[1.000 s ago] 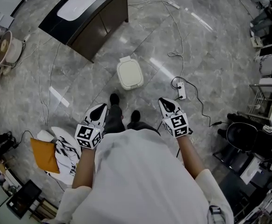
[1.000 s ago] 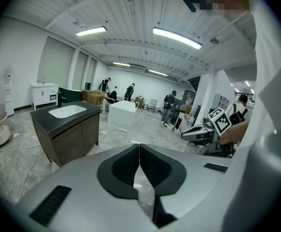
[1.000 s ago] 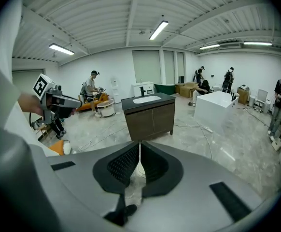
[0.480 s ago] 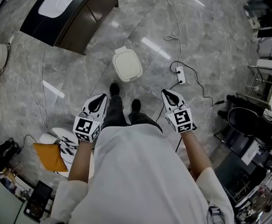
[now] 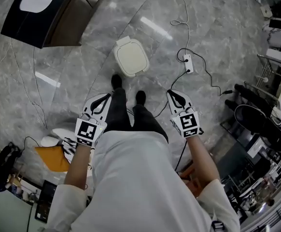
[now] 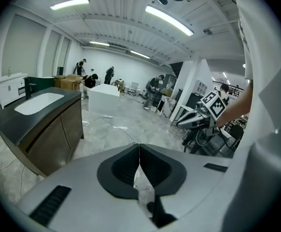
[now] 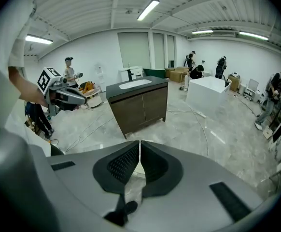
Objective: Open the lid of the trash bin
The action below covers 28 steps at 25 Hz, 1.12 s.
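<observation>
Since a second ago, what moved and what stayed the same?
The person stepped forward: the shoes now stand right by the bin, closer than before. The counter slid toward the picture's top left corner. Nothing was grabbed or let go. The left gripper and right gripper stay shut and empty at the person's sides. The lid is still closed.

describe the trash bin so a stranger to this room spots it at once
From the dark sink cabinet at the head view's upper left, go right across the grey marble floor. Just ahead of the person's black shoes stands the trash bin: a cream, rounded-square box with its lid shut, bulkier than the white power strip to its right.
</observation>
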Each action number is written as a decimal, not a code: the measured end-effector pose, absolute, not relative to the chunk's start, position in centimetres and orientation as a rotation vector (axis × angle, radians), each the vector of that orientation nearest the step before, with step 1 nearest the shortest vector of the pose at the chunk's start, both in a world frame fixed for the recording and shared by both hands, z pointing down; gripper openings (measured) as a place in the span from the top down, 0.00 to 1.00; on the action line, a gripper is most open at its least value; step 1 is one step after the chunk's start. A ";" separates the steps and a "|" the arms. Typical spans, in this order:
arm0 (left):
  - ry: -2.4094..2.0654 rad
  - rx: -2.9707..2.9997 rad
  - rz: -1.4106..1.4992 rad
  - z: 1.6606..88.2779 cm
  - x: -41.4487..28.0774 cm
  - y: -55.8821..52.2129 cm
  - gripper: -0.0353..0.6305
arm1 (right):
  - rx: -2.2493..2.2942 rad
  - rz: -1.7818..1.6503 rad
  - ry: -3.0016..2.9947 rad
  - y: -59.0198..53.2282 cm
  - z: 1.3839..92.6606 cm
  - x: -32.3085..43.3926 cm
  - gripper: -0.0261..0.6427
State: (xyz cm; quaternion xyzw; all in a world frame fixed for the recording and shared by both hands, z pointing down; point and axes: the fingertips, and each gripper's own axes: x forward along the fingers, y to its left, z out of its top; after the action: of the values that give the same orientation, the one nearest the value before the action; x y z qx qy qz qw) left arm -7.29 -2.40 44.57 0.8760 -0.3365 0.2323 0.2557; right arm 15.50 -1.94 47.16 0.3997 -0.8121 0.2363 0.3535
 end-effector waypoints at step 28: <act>-0.781 2.330 0.673 54.0 -7.6 -3.8 0.92 | 0.905 0.754 -1.925 -3.2 61.6 11.8 0.91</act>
State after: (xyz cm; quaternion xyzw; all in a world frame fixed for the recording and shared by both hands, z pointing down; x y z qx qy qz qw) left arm -7.60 -3.83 53.97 0.8745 -0.2932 0.2525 0.2925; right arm 11.76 -3.21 61.61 0.3625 -0.7709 0.3019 0.4280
